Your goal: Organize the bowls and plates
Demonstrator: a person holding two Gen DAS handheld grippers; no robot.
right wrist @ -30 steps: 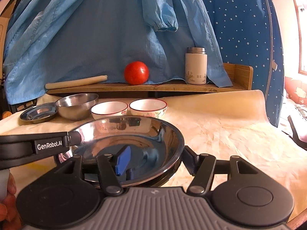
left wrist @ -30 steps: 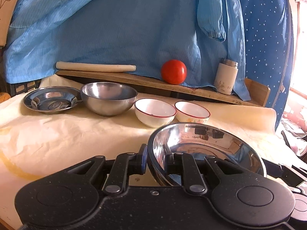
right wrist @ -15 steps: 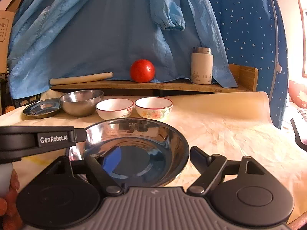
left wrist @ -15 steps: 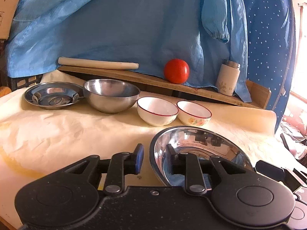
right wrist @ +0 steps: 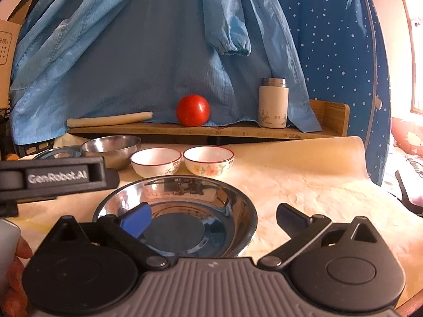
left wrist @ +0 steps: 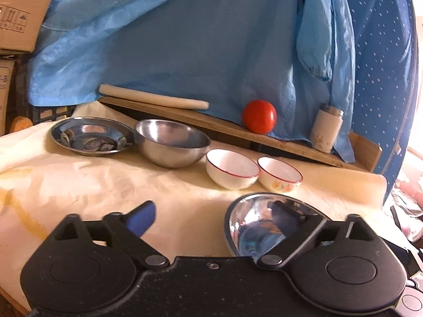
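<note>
A shiny steel plate [right wrist: 185,211] lies on the cream cloth close in front of me; it also shows in the left wrist view [left wrist: 267,227]. My left gripper [left wrist: 219,219] is open, its right finger over the plate's rim. My right gripper [right wrist: 214,219] is open with its left finger over the plate and its right finger beside the rim. At the back stand a flat steel plate [left wrist: 91,136], a steel bowl [left wrist: 171,142] and two white red-rimmed bowls [left wrist: 232,169] [left wrist: 280,174]. The white bowls [right wrist: 156,162] [right wrist: 208,161] and the steel bowl [right wrist: 112,146] show in the right wrist view too.
A wooden shelf [right wrist: 211,130] behind the bowls carries a rolling pin [right wrist: 109,119], a red tomato [right wrist: 193,110] and a white tumbler [right wrist: 273,103]. Blue cloth hangs behind. Cardboard boxes [left wrist: 18,13] stand at far left. The left gripper's body [right wrist: 55,178] shows at left.
My left gripper has opened and let go of the steel plate's rim, and has drawn back to the left. My right gripper has opened wider. The plate now rests on the cloth.
</note>
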